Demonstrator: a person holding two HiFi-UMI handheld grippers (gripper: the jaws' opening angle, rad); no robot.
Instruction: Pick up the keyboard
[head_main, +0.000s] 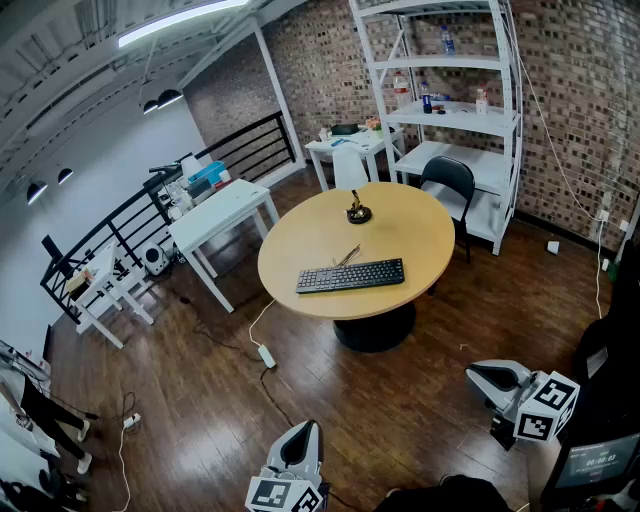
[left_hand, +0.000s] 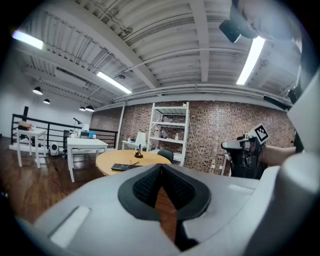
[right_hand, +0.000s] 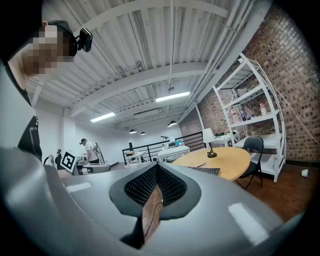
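Note:
A black keyboard (head_main: 350, 275) lies on the round wooden table (head_main: 300, 240), near its front edge. It also shows small and far off as the keyboard (left_hand: 121, 167) in the left gripper view and the keyboard (right_hand: 206, 170) in the right gripper view. My left gripper (head_main: 303, 441) is low at the bottom centre of the head view, my right gripper (head_main: 487, 377) at the lower right. Both are well short of the table. Each is shut with nothing between its pads, as seen at the left gripper (left_hand: 161, 167) and the right gripper (right_hand: 157, 167).
A small dark ornament (head_main: 358, 212) stands on the table behind the keyboard. A black chair (head_main: 448, 180) sits behind the table, white shelving (head_main: 460, 110) beyond it. White desks (head_main: 222, 212) stand to the left by a railing. A power strip with cable (head_main: 266, 355) lies on the wooden floor. Another person (right_hand: 91, 150) stands far off.

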